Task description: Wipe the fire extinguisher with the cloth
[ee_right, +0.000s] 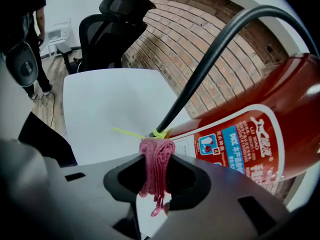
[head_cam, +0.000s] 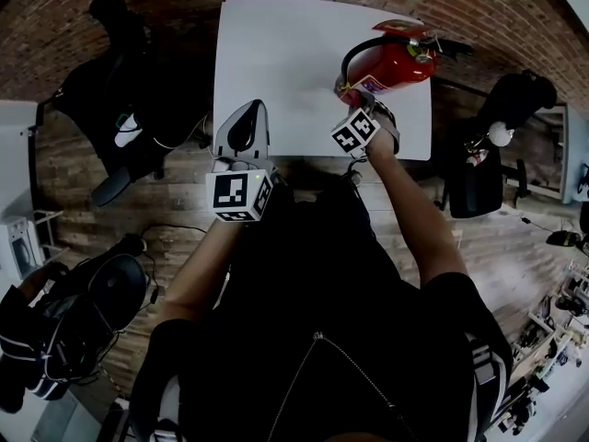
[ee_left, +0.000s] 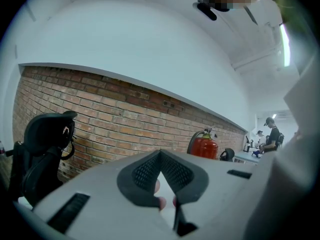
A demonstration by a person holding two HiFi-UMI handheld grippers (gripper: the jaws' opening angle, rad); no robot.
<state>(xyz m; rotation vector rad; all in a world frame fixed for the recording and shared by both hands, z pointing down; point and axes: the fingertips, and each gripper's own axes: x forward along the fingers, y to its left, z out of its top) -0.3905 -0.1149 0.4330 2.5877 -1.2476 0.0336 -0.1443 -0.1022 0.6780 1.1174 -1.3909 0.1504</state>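
**Cloth at the base end, right gripper nearest**

The extinguisher lies on its side at the far right of the worktop. Its long axis runs from the base at near left to the valve at far right, and the black hose arches over the red body. The pink cloth is bunched and pinched between the fingers of our right gripper. Its top fold sits right at the base end, beside the label; we cannot tell whether it actually touches.

From those fingers the extinguisher lies ahead and to the right, so we judge a wipe would run along the axis toward the valve. Our left gripper hovers over the near left edge of the worktop, well apart from the extinguisher, its fingers closed together on nothing. The right gripper is plainly the nearer. The cylinder may roll under a push, and we think the left gripper could steady it.
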